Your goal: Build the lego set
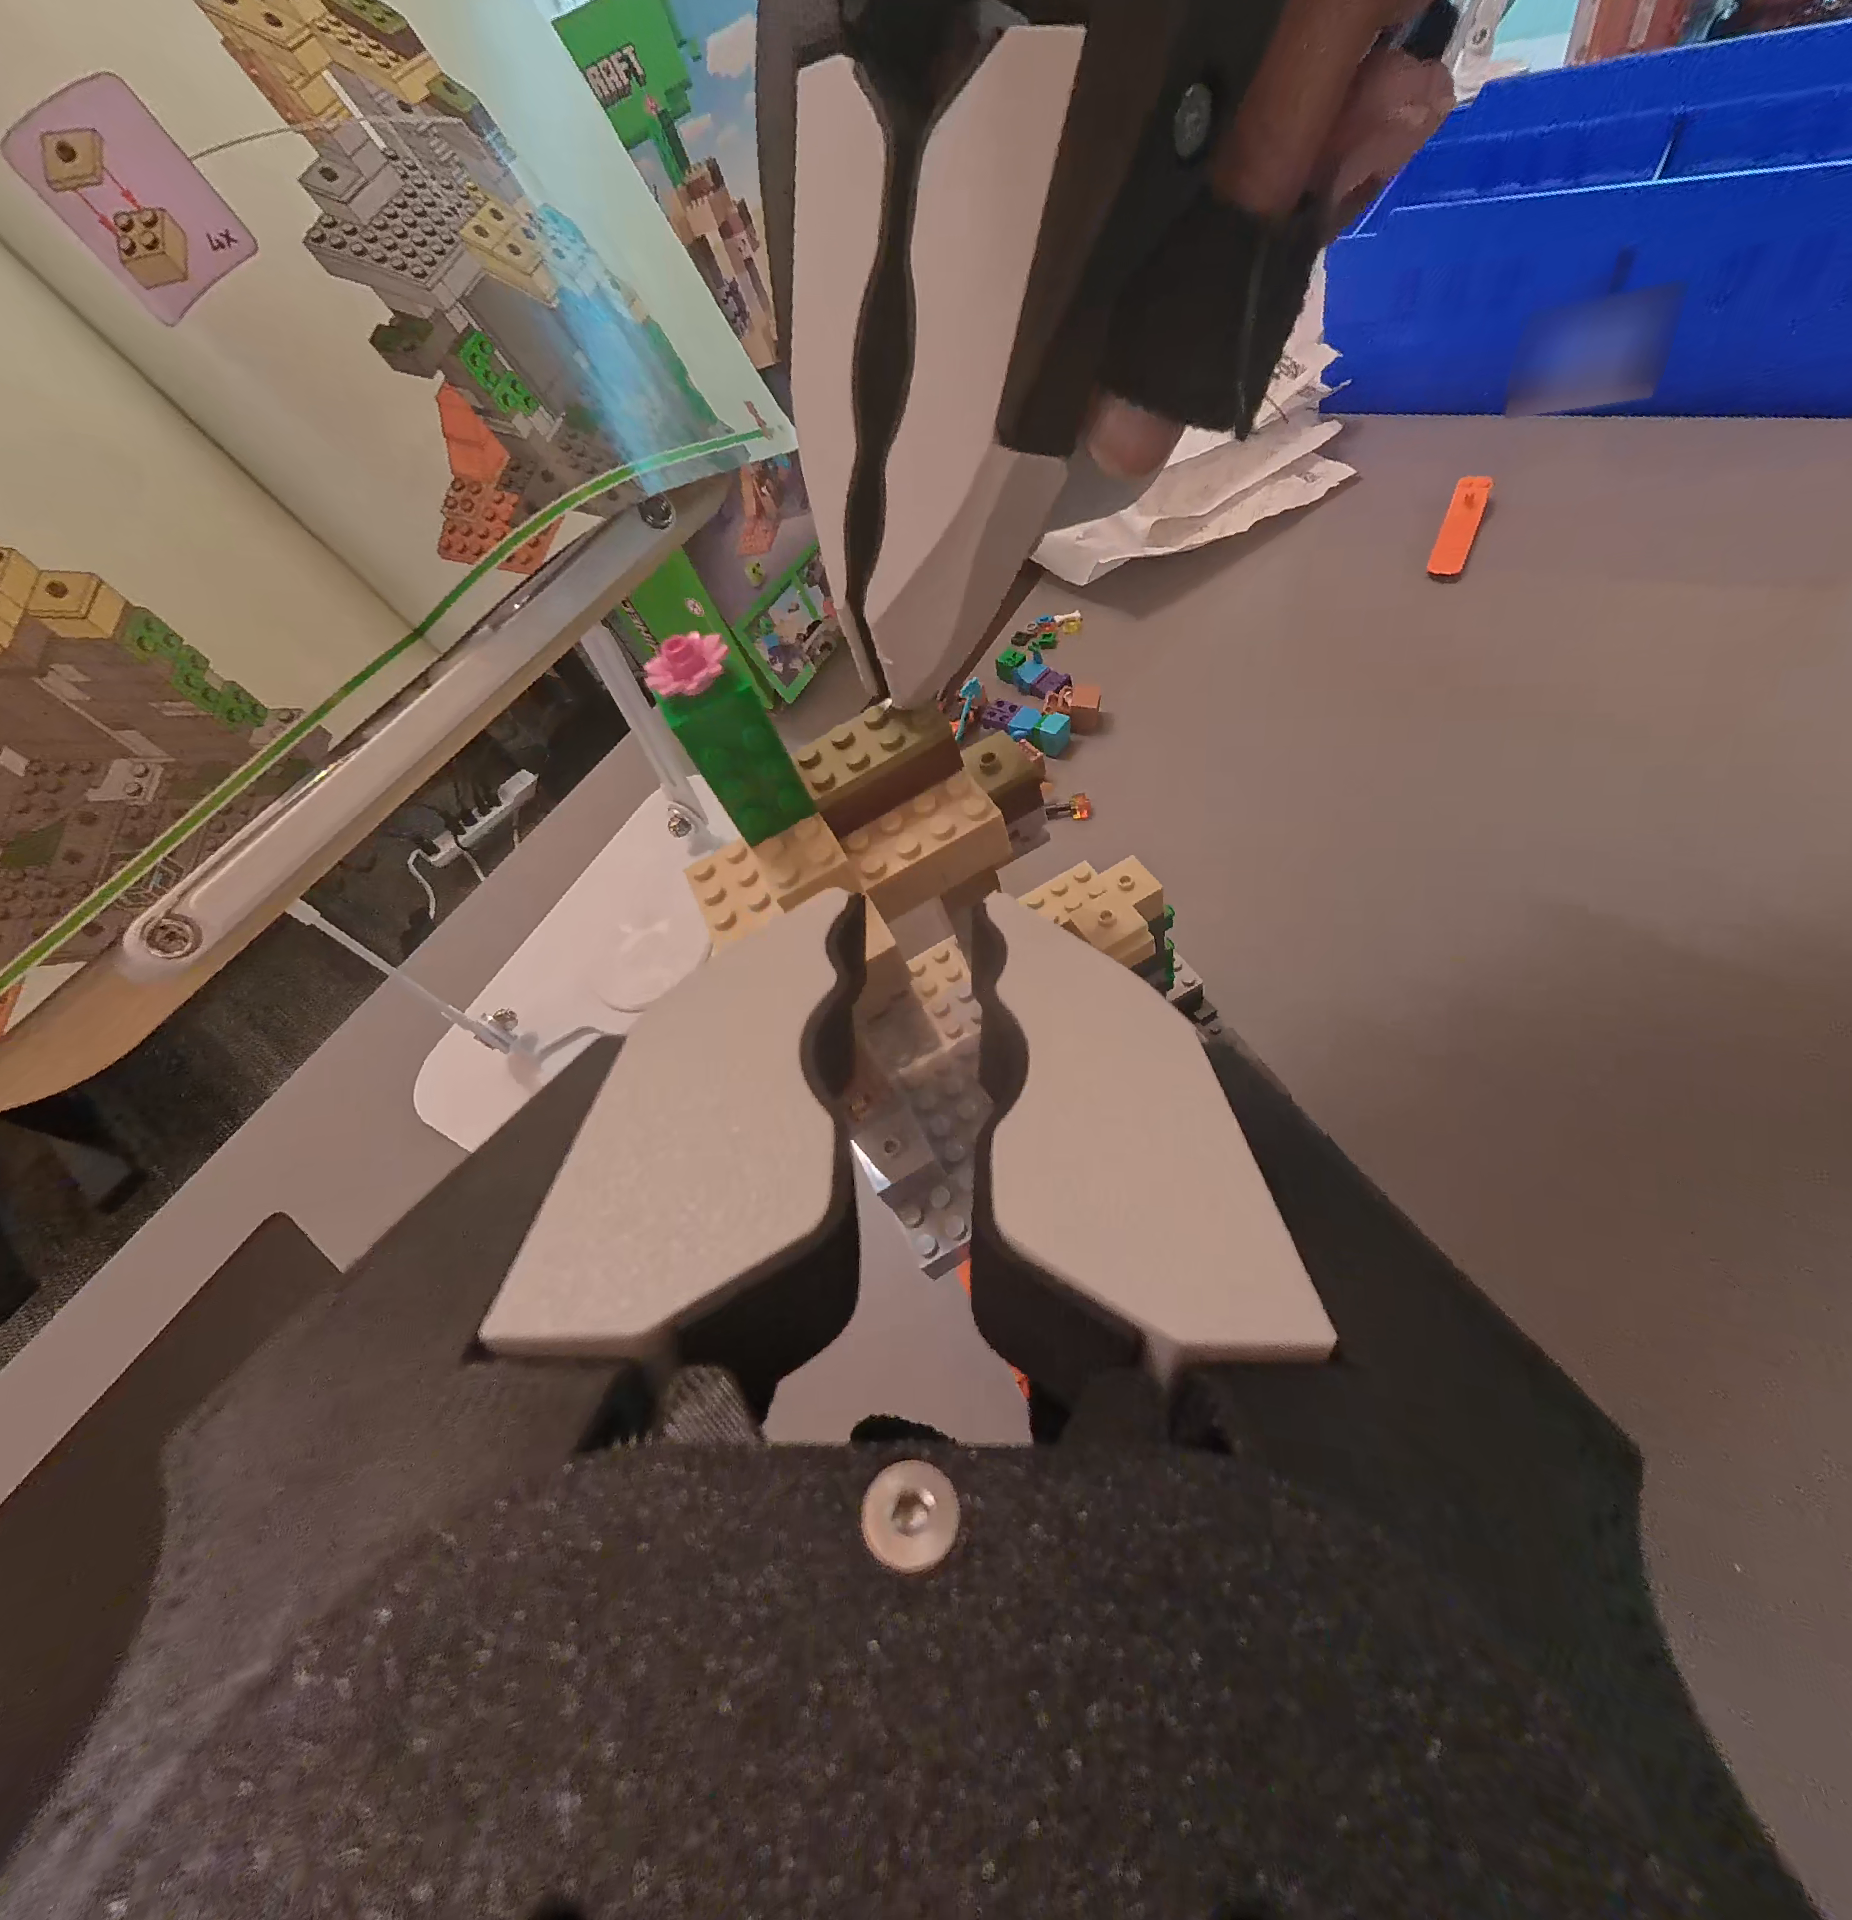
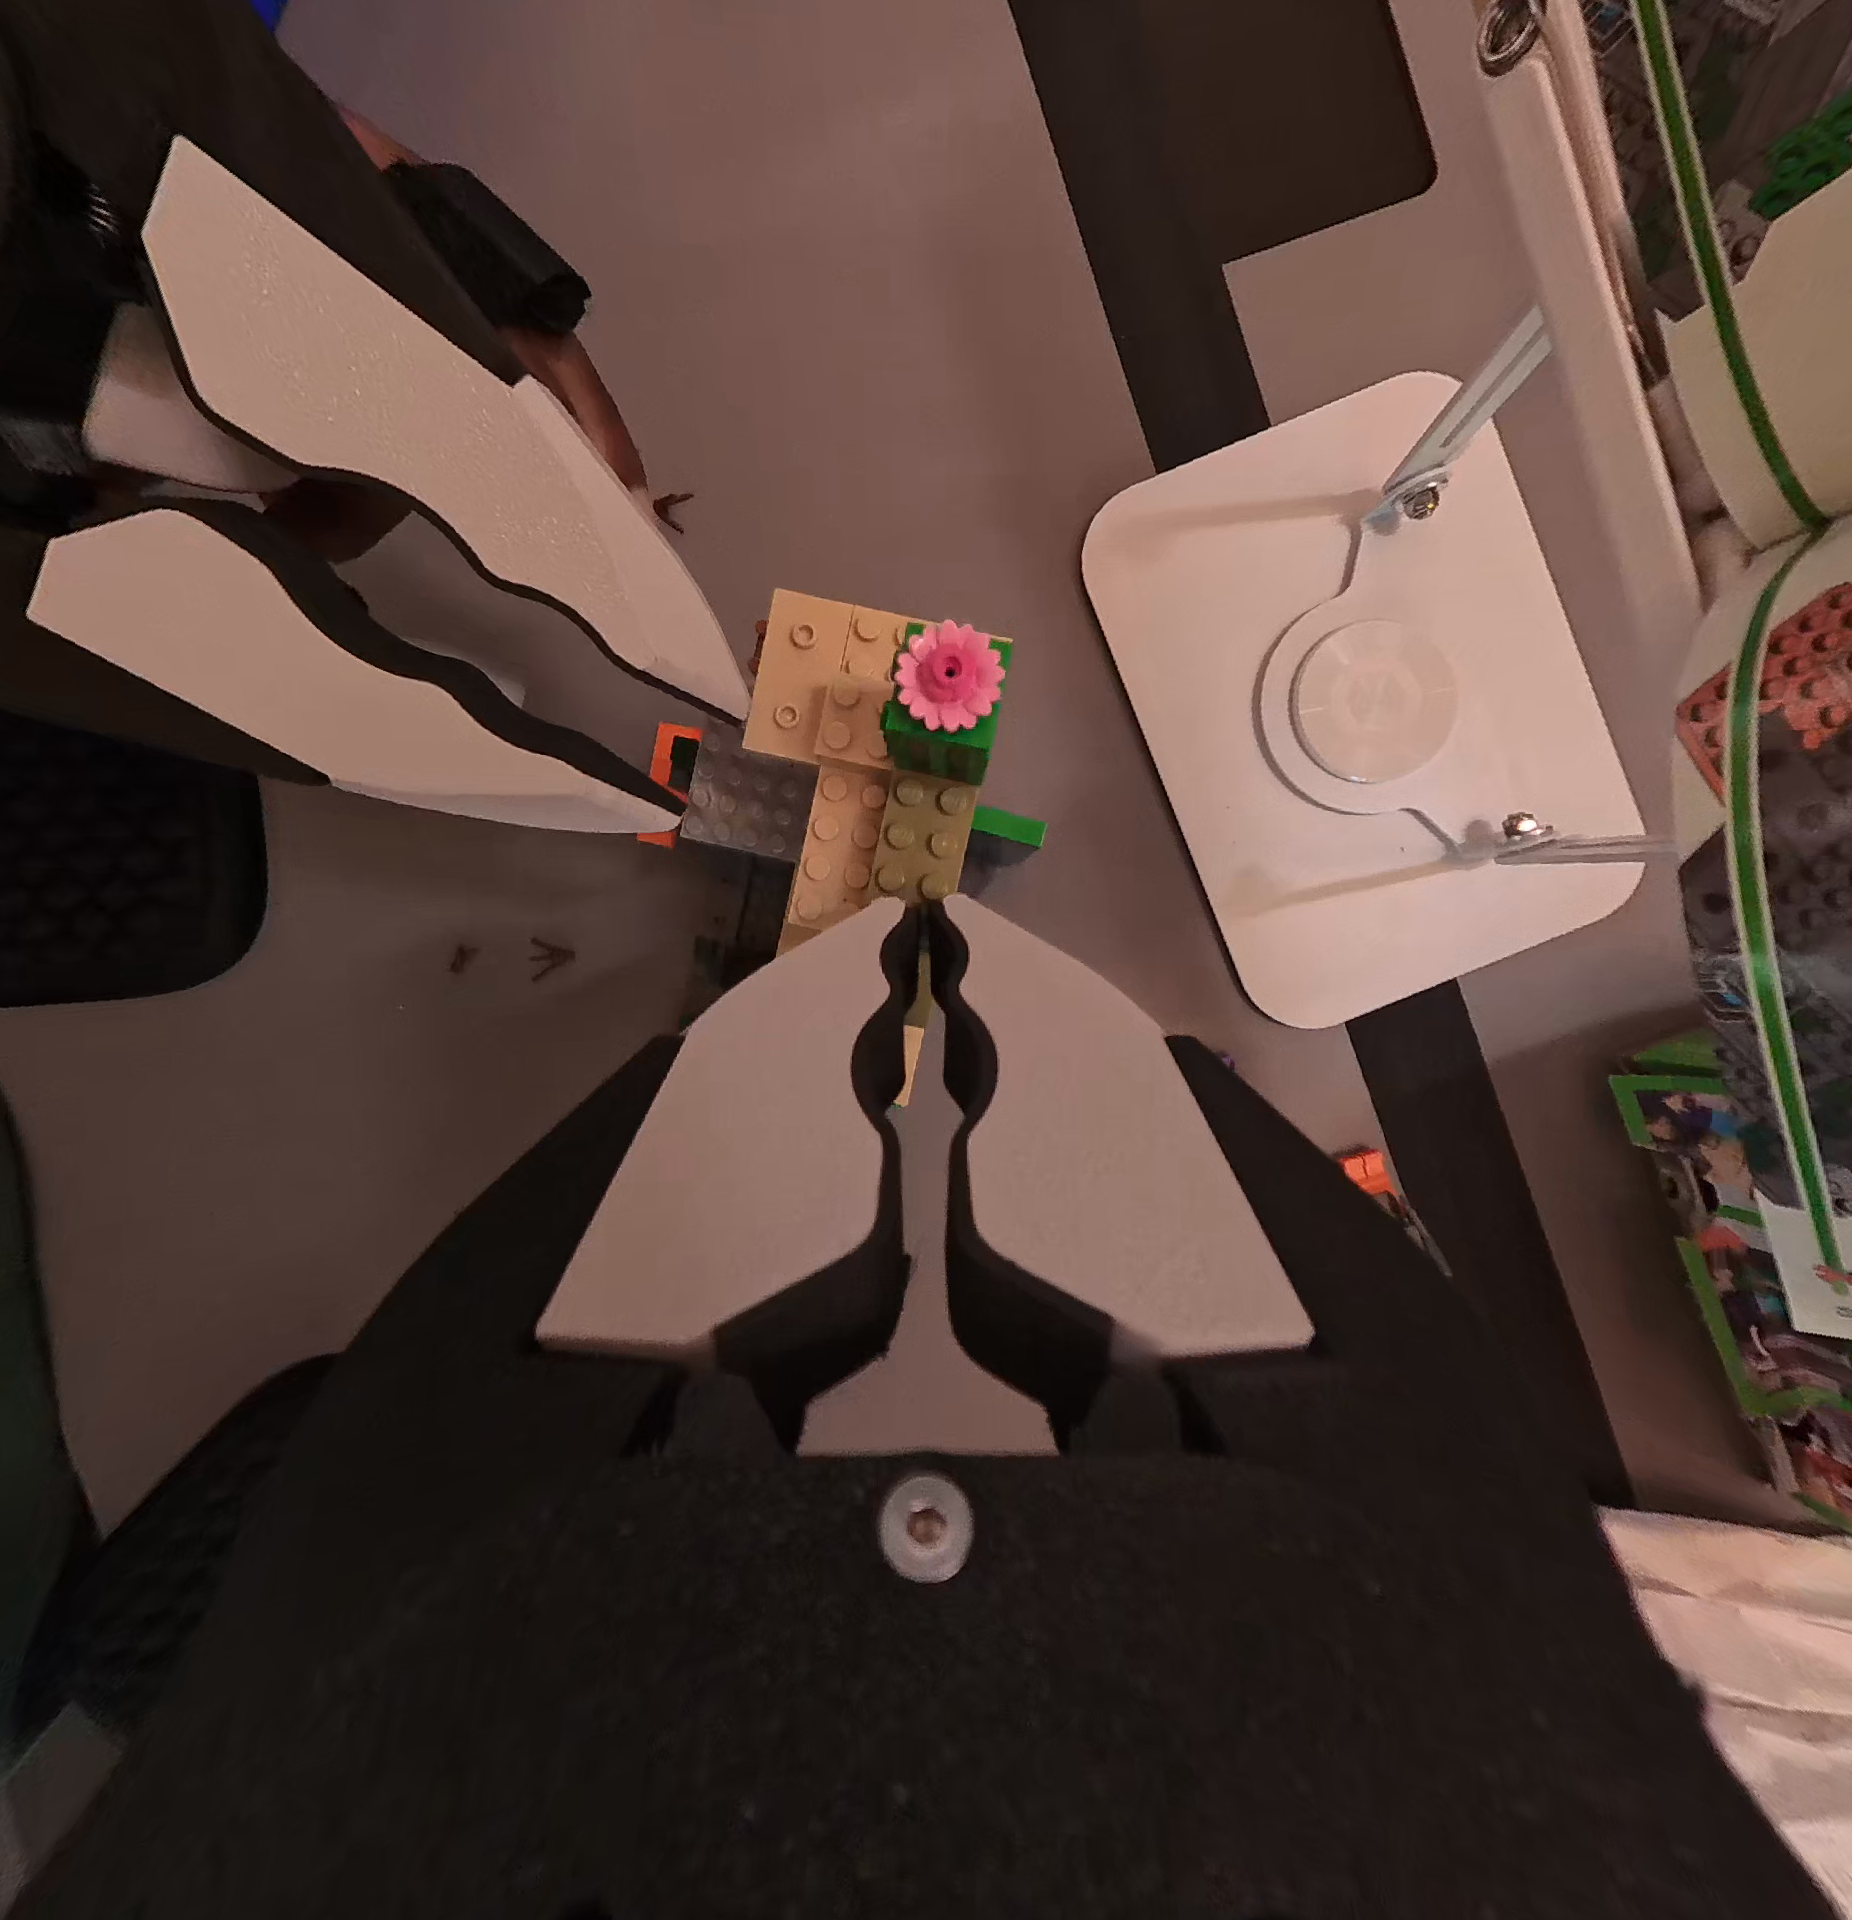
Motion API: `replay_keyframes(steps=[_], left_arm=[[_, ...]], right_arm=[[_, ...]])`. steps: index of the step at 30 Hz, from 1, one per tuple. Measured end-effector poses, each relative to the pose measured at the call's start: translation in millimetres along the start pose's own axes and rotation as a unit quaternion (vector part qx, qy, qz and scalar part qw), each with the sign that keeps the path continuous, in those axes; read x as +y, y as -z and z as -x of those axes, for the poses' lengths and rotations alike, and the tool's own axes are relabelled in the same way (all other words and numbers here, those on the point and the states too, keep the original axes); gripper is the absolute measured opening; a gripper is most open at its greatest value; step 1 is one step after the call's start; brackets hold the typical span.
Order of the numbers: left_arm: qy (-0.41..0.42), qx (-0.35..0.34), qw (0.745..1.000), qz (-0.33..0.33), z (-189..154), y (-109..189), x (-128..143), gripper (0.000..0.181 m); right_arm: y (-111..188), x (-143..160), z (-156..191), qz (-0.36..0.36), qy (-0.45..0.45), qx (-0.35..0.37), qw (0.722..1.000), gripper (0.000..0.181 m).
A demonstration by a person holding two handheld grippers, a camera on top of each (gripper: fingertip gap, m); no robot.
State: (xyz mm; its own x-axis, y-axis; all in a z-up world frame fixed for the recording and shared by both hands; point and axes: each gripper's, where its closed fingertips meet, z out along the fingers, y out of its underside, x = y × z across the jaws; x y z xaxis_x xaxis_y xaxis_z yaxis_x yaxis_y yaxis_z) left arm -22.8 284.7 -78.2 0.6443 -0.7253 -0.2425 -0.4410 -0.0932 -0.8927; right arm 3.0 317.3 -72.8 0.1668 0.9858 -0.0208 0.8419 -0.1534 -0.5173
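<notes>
The lego model (image 1: 901, 831) is a stack of tan, grey, brown and olive bricks with a green cactus block (image 1: 735, 758) topped by a pink flower (image 1: 683, 660). My left gripper (image 1: 917, 914) is shut on the model's tan and grey lower part and holds it above the grey table. My right gripper (image 1: 886, 694) comes from above, fingers together, tips touching the far edge of the olive plate (image 1: 870, 743). In the right wrist view my right gripper (image 2: 917, 906) meets the olive plate (image 2: 927, 842) beside the flower (image 2: 948, 675). The left gripper (image 2: 698, 769) clamps the model (image 2: 849, 810) from the left.
An open instruction booklet (image 1: 278, 416) rests on a stand with a white base (image 2: 1358, 686). A blue bin (image 1: 1628, 229), crumpled paper (image 1: 1213, 488), an orange brick separator (image 1: 1460, 525), small loose pieces (image 1: 1036, 696) and a tan sub-build (image 1: 1098, 904) lie on the table. About 5 centimeters separates my left fingertips from my right. From the right gripper's tips to the pink flower (image 1: 683, 660) is close to 4 centimeters. Seen from the right wrist view (image 2: 944, 671) as well.
</notes>
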Motion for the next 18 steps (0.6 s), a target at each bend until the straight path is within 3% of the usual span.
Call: replay_keyframes(steps=[7,18], left_arm=[[0.005,0.003,1.000,-0.004,-0.7,0.5,3.0,0.019],[0.013,0.007,1.000,-0.021,-2.4,7.2,3.3,0.018]], right_arm=[[0.5,-0.6,3.4,0.020,-0.009,-0.008,1.000,0.019],[-6.1,0.4,2.1,0.081,-0.027,0.001,0.996,0.016]])
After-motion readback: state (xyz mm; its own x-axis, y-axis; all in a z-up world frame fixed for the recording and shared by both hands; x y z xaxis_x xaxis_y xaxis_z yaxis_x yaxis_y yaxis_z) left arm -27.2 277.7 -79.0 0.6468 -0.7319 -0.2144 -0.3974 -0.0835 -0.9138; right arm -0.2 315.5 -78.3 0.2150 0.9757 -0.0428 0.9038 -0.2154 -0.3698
